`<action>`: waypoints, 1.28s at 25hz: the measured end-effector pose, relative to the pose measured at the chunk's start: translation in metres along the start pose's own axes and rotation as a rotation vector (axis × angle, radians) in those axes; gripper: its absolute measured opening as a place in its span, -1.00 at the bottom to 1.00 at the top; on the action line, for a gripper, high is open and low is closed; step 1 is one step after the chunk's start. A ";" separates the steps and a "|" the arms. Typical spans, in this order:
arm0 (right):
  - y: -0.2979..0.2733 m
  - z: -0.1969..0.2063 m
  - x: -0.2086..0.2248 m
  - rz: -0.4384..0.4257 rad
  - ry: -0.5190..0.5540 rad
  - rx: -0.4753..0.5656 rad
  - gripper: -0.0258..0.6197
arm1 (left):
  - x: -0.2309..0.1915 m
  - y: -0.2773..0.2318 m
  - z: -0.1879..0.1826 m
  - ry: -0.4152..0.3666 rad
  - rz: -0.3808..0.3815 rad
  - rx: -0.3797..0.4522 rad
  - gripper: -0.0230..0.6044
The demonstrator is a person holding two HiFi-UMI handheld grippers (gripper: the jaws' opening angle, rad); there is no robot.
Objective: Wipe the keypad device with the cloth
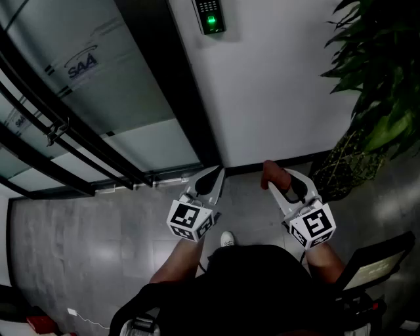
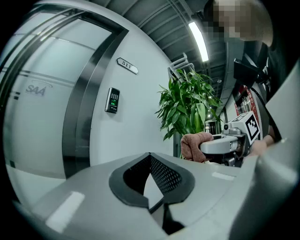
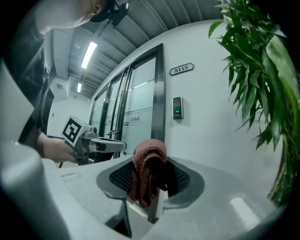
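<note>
The keypad device is a small black box with a green light, mounted high on the white wall beside the door frame; it also shows as the keypad and the keypad. My right gripper is held low, well short of the wall, shut on a reddish-brown cloth. The cloth hangs bunched between the jaws of the right gripper. My left gripper is beside it, shut and empty; in its own view the left gripper shows its pads meeting, with the cloth off to the right.
A glass door with a black frame and bar handle fills the left. A tall potted plant stands at the right against the wall. A number plate hangs above the keypad. A dark frame sits at the lower right.
</note>
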State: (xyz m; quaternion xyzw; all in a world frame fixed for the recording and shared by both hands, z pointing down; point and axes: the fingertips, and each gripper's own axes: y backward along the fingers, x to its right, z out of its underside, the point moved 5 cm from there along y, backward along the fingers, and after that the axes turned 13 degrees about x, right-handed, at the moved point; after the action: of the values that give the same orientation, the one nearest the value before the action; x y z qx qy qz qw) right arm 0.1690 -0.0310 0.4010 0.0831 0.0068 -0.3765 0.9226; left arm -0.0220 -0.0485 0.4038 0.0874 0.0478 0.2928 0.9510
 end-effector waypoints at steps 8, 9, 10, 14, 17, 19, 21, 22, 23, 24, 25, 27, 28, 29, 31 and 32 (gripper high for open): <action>-0.004 0.001 -0.001 0.001 0.001 -0.002 -0.47 | -0.004 0.000 -0.001 0.000 0.000 0.001 -0.87; -0.005 0.001 -0.001 0.000 0.004 -0.001 -0.47 | -0.005 0.000 0.000 0.000 0.001 0.002 -0.87; -0.007 0.000 -0.001 0.000 0.007 0.001 -0.47 | -0.006 0.000 0.000 0.000 0.002 0.003 -0.87; -0.016 0.005 0.000 0.007 0.001 -0.003 -0.47 | -0.014 -0.003 0.002 0.008 0.012 0.006 -0.87; -0.028 0.008 0.000 0.009 0.004 -0.005 -0.47 | -0.023 -0.006 0.005 0.017 0.024 0.003 -0.87; -0.040 0.009 0.000 0.010 0.010 -0.004 -0.47 | -0.030 -0.008 0.008 0.021 0.038 -0.001 -0.87; -0.054 0.009 0.000 0.012 0.021 0.001 -0.47 | -0.039 -0.010 0.011 0.027 0.060 -0.014 -0.87; -0.063 0.008 -0.001 0.014 0.027 0.004 -0.47 | -0.044 -0.012 0.012 0.030 0.073 -0.022 -0.87; -0.072 0.007 -0.001 0.018 0.034 0.009 -0.47 | -0.049 -0.013 0.013 0.034 0.085 -0.028 -0.87; -0.080 0.007 -0.001 0.023 0.043 0.013 -0.47 | -0.055 -0.014 0.014 0.036 0.096 -0.030 -0.87; -0.089 0.006 -0.001 0.030 0.051 0.018 -0.47 | -0.061 -0.014 0.014 0.038 0.103 -0.029 -0.87; -0.108 0.004 0.000 0.049 0.066 0.029 -0.47 | -0.076 -0.015 0.011 0.039 0.112 -0.024 -0.87; -0.118 0.001 0.001 0.058 0.078 0.039 -0.47 | -0.083 -0.014 0.010 0.038 0.116 -0.021 -0.87; -0.128 -0.004 0.002 0.065 0.094 0.052 -0.47 | -0.091 -0.014 0.009 0.037 0.120 -0.019 -0.87; -0.149 -0.017 0.005 0.075 0.115 0.086 -0.47 | -0.105 -0.012 0.008 0.034 0.129 -0.018 -0.87; -0.159 -0.024 0.007 0.077 0.116 0.106 -0.47 | -0.111 -0.011 0.008 0.034 0.136 -0.021 -0.87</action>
State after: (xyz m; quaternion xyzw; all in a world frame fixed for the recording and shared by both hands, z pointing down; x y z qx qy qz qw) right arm 0.0642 -0.1435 0.3528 0.1535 0.0372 -0.3351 0.9289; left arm -0.1064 -0.1211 0.4141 0.0752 0.0550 0.3586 0.9288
